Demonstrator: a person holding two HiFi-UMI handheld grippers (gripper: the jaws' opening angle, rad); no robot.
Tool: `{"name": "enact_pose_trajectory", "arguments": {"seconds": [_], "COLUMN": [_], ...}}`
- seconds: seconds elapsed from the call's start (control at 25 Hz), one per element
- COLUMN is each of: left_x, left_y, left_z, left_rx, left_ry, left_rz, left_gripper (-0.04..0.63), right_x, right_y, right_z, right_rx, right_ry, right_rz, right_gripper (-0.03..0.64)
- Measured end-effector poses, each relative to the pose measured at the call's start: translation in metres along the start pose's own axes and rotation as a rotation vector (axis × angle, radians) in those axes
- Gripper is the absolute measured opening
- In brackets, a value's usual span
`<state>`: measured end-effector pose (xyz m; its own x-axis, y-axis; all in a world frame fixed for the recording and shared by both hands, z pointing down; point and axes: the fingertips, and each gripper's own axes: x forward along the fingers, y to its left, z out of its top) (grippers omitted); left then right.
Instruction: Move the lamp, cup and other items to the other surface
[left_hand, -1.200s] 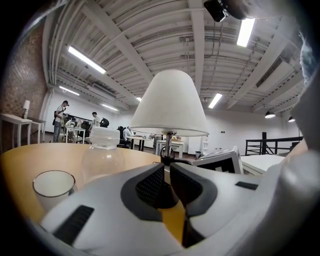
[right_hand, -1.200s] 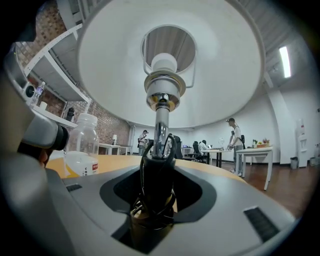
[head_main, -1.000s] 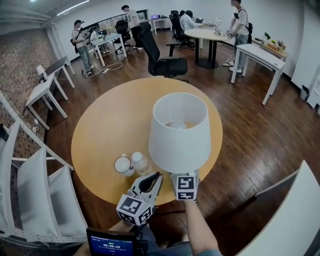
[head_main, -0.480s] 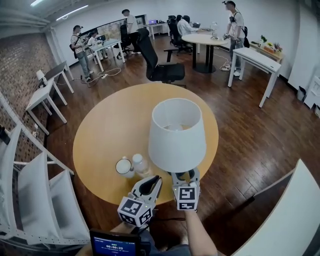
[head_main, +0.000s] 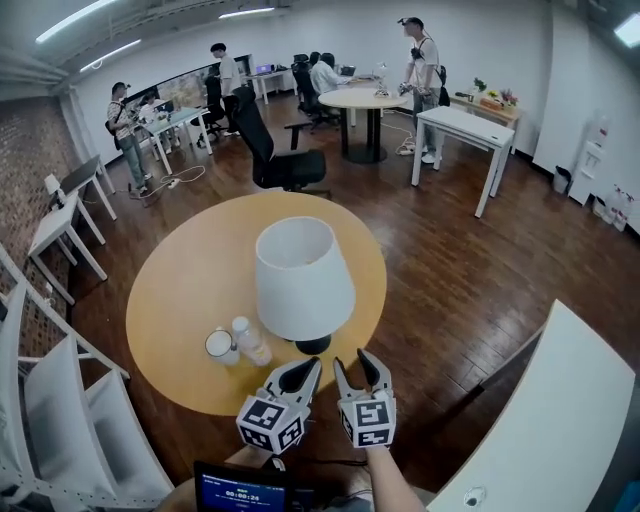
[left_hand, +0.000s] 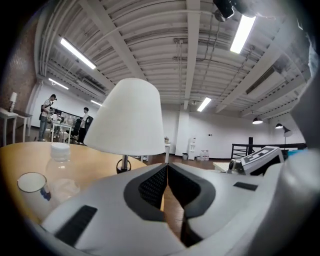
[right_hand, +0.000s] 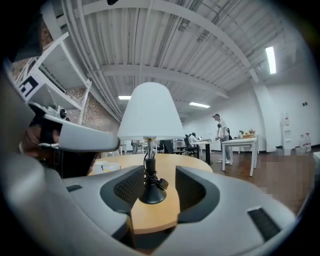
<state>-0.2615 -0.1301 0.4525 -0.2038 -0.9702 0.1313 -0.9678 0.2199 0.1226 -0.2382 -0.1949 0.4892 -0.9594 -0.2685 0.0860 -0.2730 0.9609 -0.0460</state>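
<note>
A lamp with a white shade (head_main: 303, 280) stands on its black base (head_main: 312, 345) near the front edge of the round wooden table (head_main: 190, 270). A white cup (head_main: 220, 345) and a clear bottle (head_main: 250, 340) stand just left of it. Both grippers hover off the table's near edge, level. My left gripper (head_main: 305, 368) is shut and empty, pads touching (left_hand: 166, 167). My right gripper (head_main: 360, 362) is open; its jaws have just been closing with nothing between them. In the right gripper view (right_hand: 159, 175) the lamp base (right_hand: 151, 192) stands a little beyond the fingertips.
A white table (head_main: 560, 400) lies at the lower right and white shelving (head_main: 60, 380) at the left. A black office chair (head_main: 280, 160) stands behind the round table. Further desks and several people fill the back of the room. Dark wooden floor surrounds the table.
The right gripper, earlier up under the lamp shade, has drawn back from the lamp toward me. The left gripper moved back too. The lamp now stands free on the table.
</note>
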Motion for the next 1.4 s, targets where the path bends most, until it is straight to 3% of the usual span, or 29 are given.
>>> {"name": "enact_pose_trajectory", "arguments": {"seconds": [0.12, 0.24, 0.44, 0.72, 1.4], "left_x": [0.007, 0.017, 0.030, 0.041, 0.037], "left_y": [-0.027, -0.064, -0.115, -0.152, -0.170], "left_z": [0.005, 0.012, 0.019, 0.024, 0.035], "left_rx": [-0.007, 0.000, 0.010, 0.020, 0.043], "left_ry": [-0.023, -0.040, -0.049, -0.049, -0.079], "left_rz": [-0.043, -0.101, -0.177, -0.234, -0.235], "left_gripper": [0.009, 0.008, 0.008, 0.008, 0.006], "right_x": [-0.034, -0.067, -0.107, -0.141, -0.163], "right_y": [-0.006, -0.020, -0.036, -0.052, -0.061], "right_z": [0.025, 0.054, 0.089, 0.097, 0.093], "right_rx": [-0.006, -0.008, -0.022, -0.068, -0.061], "right_ry": [-0.048, -0.107, -0.138, -0.151, -0.147], "right_rz": [-0.001, -0.016, -0.033, -0.071, -0.107], "right_gripper": [0.071, 0.004, 0.000, 0.000, 0.000]}}
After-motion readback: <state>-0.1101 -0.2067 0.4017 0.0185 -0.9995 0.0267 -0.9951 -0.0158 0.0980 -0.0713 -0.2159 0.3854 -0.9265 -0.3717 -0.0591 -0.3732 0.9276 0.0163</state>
